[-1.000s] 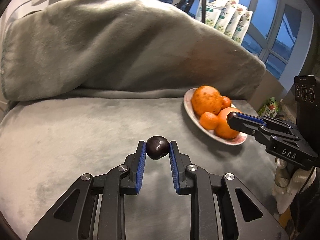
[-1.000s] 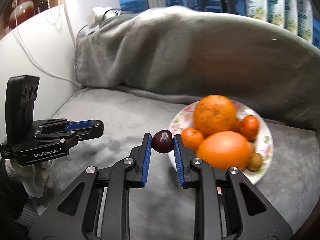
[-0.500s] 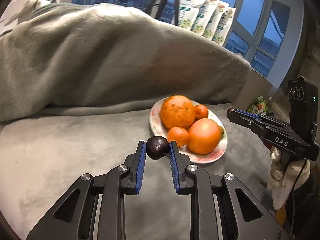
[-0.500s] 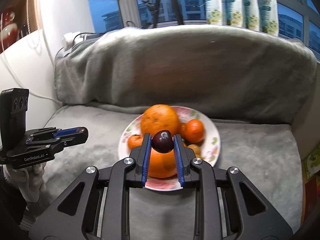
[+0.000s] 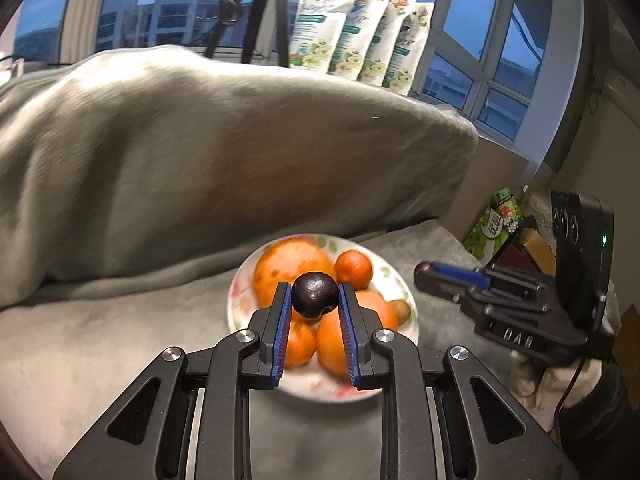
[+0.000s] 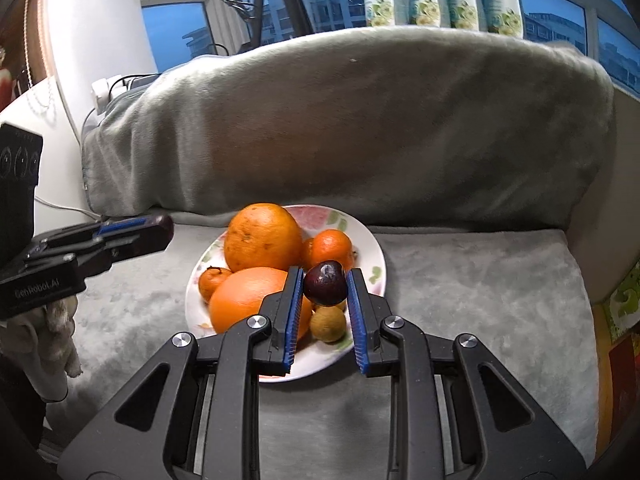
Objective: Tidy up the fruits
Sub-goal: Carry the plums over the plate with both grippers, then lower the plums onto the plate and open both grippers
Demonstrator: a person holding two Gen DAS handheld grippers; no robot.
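A flowered white plate (image 6: 372,256) on the grey sofa seat holds two big oranges (image 6: 262,236), small tangerines (image 6: 331,245) and a little brown fruit (image 6: 328,323). My left gripper (image 5: 314,296) is shut on a dark plum (image 5: 315,294), held over the plate (image 5: 240,292). My right gripper (image 6: 325,283) is shut on a dark red plum (image 6: 325,283), above the plate's near right side. Each gripper shows from the side in the other's view: the right gripper (image 5: 424,272) at the right, the left gripper (image 6: 164,226) at the left.
The grey blanket-covered sofa back (image 6: 360,120) rises right behind the plate. Pouches (image 5: 360,28) line the window sill above it. Boxes and packets (image 5: 494,226) stand past the seat's right end. A white wall and cable (image 6: 60,208) bound the left.
Both grippers swung over toward the plate with their plums; the plate has come to the middle of both views. The left gripper rose a little.
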